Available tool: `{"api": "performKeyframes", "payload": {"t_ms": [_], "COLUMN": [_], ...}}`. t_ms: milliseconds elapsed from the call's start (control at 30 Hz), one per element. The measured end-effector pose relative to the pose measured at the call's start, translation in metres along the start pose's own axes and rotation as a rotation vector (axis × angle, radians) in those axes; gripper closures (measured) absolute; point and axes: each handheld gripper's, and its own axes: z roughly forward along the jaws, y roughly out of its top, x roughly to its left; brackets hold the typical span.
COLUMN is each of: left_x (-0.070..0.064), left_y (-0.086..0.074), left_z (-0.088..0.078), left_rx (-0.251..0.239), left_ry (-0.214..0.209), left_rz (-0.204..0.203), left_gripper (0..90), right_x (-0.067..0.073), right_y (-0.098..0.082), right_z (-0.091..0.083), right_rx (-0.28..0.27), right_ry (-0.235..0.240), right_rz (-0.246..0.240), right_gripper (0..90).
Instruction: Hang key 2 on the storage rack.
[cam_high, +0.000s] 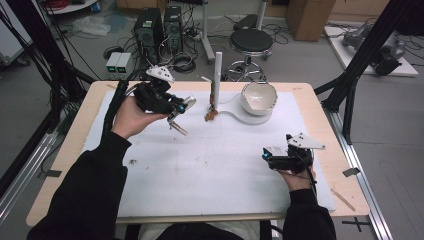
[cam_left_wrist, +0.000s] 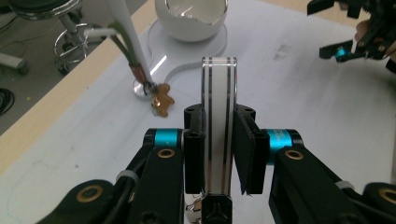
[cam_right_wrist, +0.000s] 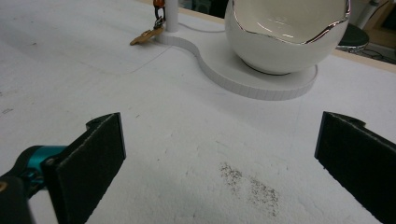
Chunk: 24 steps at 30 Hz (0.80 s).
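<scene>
Left gripper (cam_high: 176, 111), clamped on a clear flat bangle (cam_left_wrist: 218, 126) held edge-on, hovers near the table's far edge; jewellery stand (cam_high: 217, 75) lies rightward, nearer it than the open right gripper (cam_high: 266, 155).

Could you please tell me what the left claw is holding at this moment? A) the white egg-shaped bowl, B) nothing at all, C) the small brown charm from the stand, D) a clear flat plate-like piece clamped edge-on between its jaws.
D: in the left gripper view, the left claw has both pads pressed against a clear flat piece standing upright between them, while the brown charm hangs on the stand.
</scene>
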Motion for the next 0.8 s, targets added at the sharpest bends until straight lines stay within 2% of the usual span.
{"api": "performKeyframes", "payload": {"t_ms": [367,533,667,800], "left_x": [0.019,0.027,0.035,0.039], "left_y": [0.032,0.044,0.052,0.060], "left_z": [0.011,0.018,0.026,0.034], "left_rx": [-0.048,-0.054,-0.060,-0.064], "left_ry": [0.016,0.022,0.026,0.021], "left_rz": [-0.035,-0.046,-0.078,-0.083], "left_gripper": [74.8,74.8,74.8,74.8], "right_x": [0.000,0.000,0.000,0.000], "right_y": [0.000,0.000,0.000,0.000], "right_z": [0.000,0.000,0.000,0.001], "right_rx": [-0.001,-0.004,-0.002,-0.002], "right_ry": [0.003,0.002,0.005,0.004], "right_rz": [-0.002,-0.001,0.000,-0.010], "right_gripper": [0.8,0.8,0.8,0.8]}}
